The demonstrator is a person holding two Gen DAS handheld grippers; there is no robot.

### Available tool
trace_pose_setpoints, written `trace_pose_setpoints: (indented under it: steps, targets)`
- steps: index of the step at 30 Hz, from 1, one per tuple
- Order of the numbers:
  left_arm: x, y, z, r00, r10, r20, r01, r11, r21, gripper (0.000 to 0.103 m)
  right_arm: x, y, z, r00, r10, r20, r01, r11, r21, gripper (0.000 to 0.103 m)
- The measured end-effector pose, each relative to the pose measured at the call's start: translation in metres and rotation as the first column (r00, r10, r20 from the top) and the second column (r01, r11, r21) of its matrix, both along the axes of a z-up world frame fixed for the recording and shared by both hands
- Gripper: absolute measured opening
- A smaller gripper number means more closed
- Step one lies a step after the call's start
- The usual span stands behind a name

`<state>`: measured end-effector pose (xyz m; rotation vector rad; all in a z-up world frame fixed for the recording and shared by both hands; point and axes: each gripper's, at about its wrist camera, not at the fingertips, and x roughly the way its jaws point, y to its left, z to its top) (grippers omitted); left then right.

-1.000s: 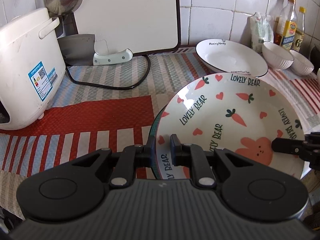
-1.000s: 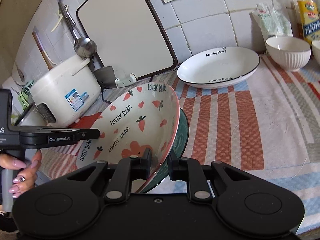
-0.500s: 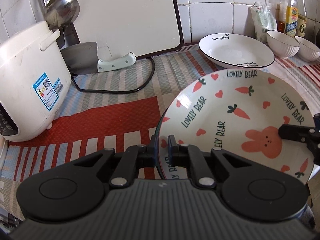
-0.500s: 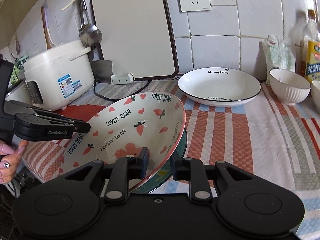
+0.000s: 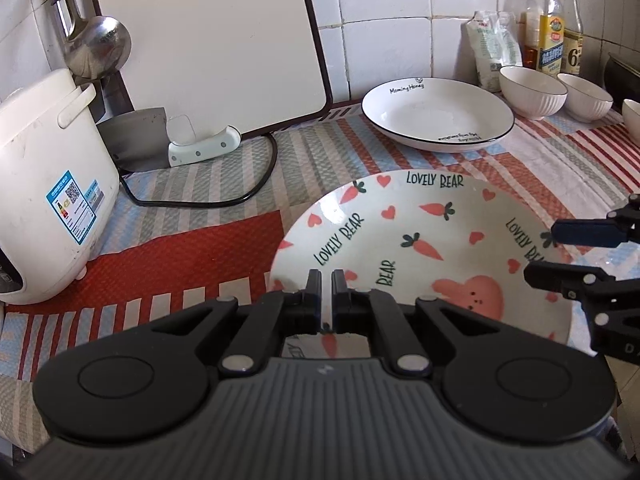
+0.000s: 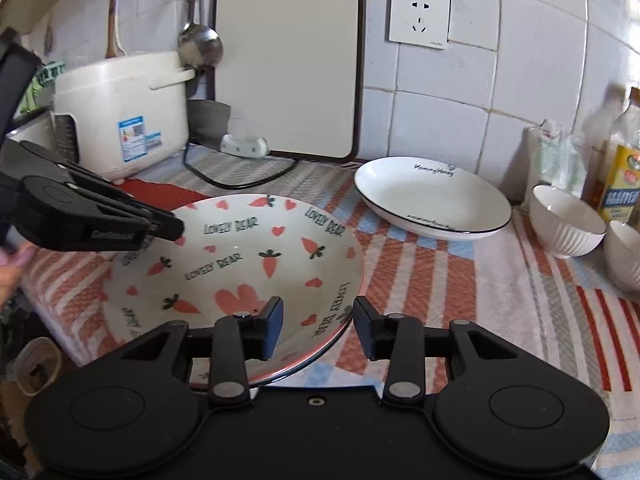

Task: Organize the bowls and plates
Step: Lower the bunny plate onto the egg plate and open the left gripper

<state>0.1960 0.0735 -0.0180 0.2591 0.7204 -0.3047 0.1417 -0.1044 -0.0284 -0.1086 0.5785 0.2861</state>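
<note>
A carrot-and-bunny "Lovely Bear" plate (image 5: 420,240) lies on the striped cloth, seemingly on a dark-rimmed dish beneath it. My left gripper (image 5: 326,286) is shut on its near-left rim. My right gripper (image 6: 318,320) is open, its jaws straddling the plate's (image 6: 240,264) right rim without gripping. It also shows at the right of the left wrist view (image 5: 576,252). A white "Morning Honey" plate (image 5: 438,116) lies behind, also in the right wrist view (image 6: 432,196). White ribbed bowls (image 5: 532,90) stand to the right, by the wall.
A white rice cooker (image 5: 44,184) stands at the left with its black cord (image 5: 240,196) trailing over the cloth. A cutting board (image 5: 208,44) leans on the tiled wall, with a cleaver (image 5: 168,140) in front. Oil bottles (image 5: 548,36) stand far right.
The plate went from tilted up to lying flat on the cloth. My right gripper opened and let go of its rim. My left gripper stays shut on it.
</note>
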Motion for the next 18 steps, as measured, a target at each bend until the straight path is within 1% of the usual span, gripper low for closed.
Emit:
trace_pose_setpoints:
  steps: [4,7,10,12,14,18]
  targets:
    - [-0.007,0.003,0.006,0.999,-0.026,-0.025,0.025,0.999,-0.032,0.007,-0.007,-0.004,0.007,1.000,0.021,-0.001,-0.021,1.000,0.000,0.045]
    - [-0.015,0.003,0.016,0.997,-0.057,-0.051,0.054,0.997,-0.054,0.007,-0.016,-0.007,0.017,0.999,0.039,0.003,-0.039,0.999,-0.015,0.045]
    - [-0.026,-0.001,0.030,0.996,-0.078,-0.042,0.076,0.996,-0.050,0.007,-0.026,-0.013,0.029,0.999,0.040,0.015,-0.039,0.999,-0.035,0.045]
    - [-0.034,-0.005,0.041,0.995,-0.093,-0.027,0.092,0.995,-0.034,0.007,-0.034,-0.019,0.038,0.999,0.031,0.030,-0.029,0.998,-0.055,0.048]
    - [-0.041,-0.010,0.052,0.993,-0.112,-0.023,0.111,0.993,-0.035,0.009,-0.041,-0.025,0.047,0.999,0.020,0.044,-0.016,0.997,-0.080,0.051]
    - [-0.050,-0.020,0.073,0.988,-0.151,-0.039,0.148,0.987,-0.058,0.018,-0.055,-0.037,0.063,0.998,0.010,0.069,-0.002,0.994,-0.106,0.057]
